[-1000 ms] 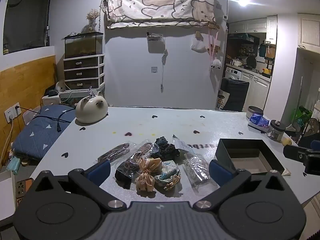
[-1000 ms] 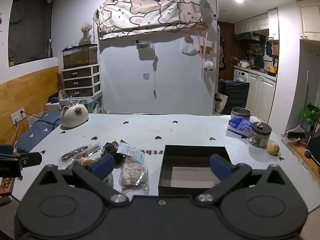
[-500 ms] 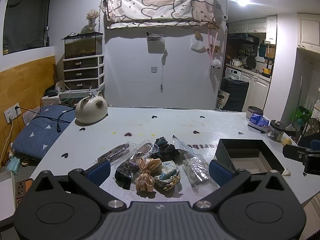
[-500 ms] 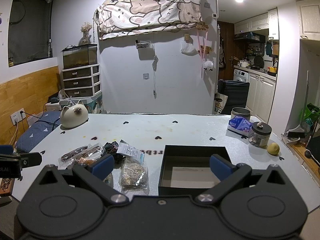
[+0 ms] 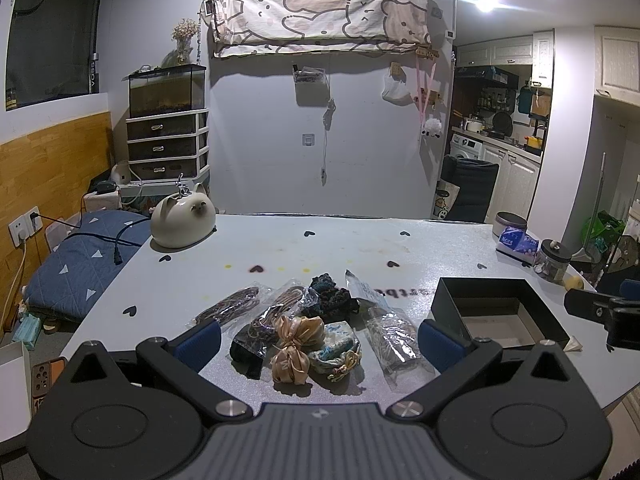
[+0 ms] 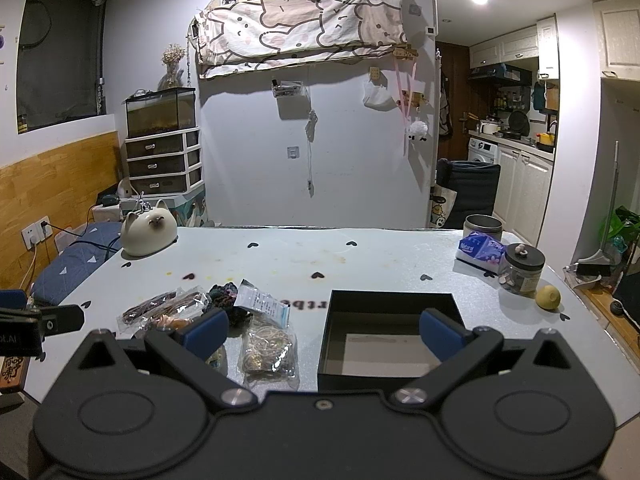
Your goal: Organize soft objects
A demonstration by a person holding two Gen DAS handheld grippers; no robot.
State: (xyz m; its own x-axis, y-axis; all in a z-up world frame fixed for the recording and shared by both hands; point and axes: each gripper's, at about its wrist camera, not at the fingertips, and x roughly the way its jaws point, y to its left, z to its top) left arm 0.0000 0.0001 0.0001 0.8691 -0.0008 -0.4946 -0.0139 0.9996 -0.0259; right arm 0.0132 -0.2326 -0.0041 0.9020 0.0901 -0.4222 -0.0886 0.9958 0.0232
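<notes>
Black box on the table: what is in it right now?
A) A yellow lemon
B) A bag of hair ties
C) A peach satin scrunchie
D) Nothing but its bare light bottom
D: the black box shows only its bare bottom, while the peach satin scrunchie and the bagged items lie on the table beside it.

**No visible change over the last second**

Comparing the earlier left and right wrist views with the present ones, nothing has shifted: no item on the table has moved, and neither gripper has altered its position or its spread.
</notes>
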